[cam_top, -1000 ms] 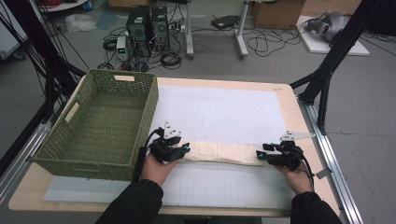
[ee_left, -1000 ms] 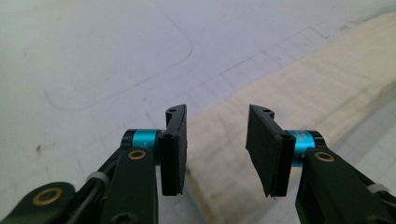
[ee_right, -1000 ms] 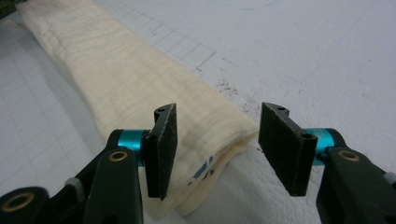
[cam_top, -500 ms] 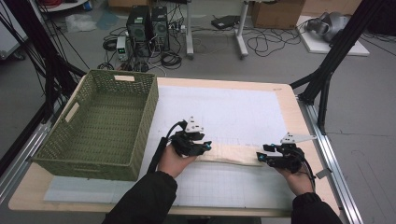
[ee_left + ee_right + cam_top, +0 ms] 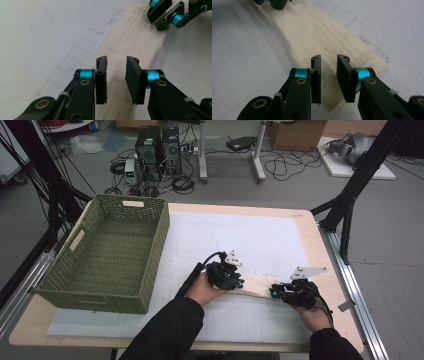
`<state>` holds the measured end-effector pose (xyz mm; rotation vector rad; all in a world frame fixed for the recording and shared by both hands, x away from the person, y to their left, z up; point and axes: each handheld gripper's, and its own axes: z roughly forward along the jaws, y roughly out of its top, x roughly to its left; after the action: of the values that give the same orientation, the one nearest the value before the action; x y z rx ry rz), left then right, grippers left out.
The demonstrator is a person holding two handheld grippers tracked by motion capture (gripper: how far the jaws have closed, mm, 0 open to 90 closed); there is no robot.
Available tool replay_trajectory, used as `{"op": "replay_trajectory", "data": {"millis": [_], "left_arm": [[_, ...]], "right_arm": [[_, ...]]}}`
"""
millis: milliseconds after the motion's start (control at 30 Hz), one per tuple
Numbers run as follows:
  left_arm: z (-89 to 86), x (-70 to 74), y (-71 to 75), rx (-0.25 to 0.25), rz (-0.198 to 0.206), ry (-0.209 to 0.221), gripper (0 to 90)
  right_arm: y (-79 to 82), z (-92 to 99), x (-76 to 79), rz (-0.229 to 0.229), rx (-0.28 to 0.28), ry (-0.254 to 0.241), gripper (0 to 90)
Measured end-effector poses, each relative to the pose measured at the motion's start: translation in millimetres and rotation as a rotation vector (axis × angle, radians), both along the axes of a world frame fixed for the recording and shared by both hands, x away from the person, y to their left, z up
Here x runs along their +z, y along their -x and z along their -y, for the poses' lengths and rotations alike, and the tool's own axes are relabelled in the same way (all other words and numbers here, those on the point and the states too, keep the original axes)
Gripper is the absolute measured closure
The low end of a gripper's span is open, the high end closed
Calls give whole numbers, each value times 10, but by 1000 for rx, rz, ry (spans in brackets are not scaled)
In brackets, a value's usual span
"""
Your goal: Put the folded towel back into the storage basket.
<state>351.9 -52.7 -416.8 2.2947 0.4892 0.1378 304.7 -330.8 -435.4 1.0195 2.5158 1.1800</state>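
Observation:
A cream cloth strip [image 5: 255,287] lies on the white gridded mat [image 5: 240,235] near the table's front. My left gripper [image 5: 235,282] hovers low over the strip's left part, and my right gripper [image 5: 276,291] is at its right end. In the left gripper view the jaws [image 5: 116,58] have just been closing but still stand apart, with the cloth [image 5: 132,32] lying flat under the gap. The right gripper view shows the same: its jaws [image 5: 329,57] have been closing, a gap remains, and the cloth [image 5: 319,27] is below them. Neither pair of pads presses on the cloth.
A green woven basket [image 5: 100,295] with nothing in it stands on the table's left side, close to my left forearm. Bare wooden table edge [image 5: 320,250] runs along the right. Computers and cables sit on the floor beyond the far edge.
My left gripper has slid to the right along the cloth toward the right gripper, and less cloth shows between them. The right hand has stayed put.

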Motion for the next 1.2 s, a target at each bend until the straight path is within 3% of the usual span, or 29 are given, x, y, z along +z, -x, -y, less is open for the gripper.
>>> {"op": "replay_trajectory", "data": {"millis": [100,200,300,367,467,567,633,667,733,800,900,1000,1133,1200], "left_arm": [[31,-109,-8,-20,-19,-69,692],[17,-127,-8,-19,-18,-60,674],[17,-107,24,-22,8,-80,657],[7,-99,31,-24,16,-93,622],[-12,-104,36,-19,16,-96,593],[-22,-104,40,-15,17,-94,578],[-21,-88,41,-14,25,-82,575],[-19,-80,40,-14,27,-62,569],[-15,-43,45,-18,47,-43,558],[-22,-14,19,-17,57,-22,531],[-6,35,-62,-2,56,-36,475],[34,56,-112,-21,43,-29,445],[145,-57,-140,-55,19,-88,429],[169,-123,-155,-64,-13,-108,427]], "right_arm": [[-1,23,-36,-13,-7,26,734],[-11,37,-42,-9,-5,27,726],[-3,30,-34,-1,-15,34,677],[1,57,-6,8,-40,16,629],[-37,144,9,12,-124,-19,543],[-114,193,-53,-42,-155,-33,524],[-142,173,-93,-59,-141,-27,577],[-144,159,-87,-56,-123,-23,677],[-157,133,-94,-59,-85,-29,791],[-192,129,-76,-55,-68,-14,819],[-265,124,-36,-9,-112,35,825],[-332,128,-70,-24,-115,14,817],[-320,144,-80,-31,-118,-5,777],[-309,157,-90,-29,-116,-13,763]]}}
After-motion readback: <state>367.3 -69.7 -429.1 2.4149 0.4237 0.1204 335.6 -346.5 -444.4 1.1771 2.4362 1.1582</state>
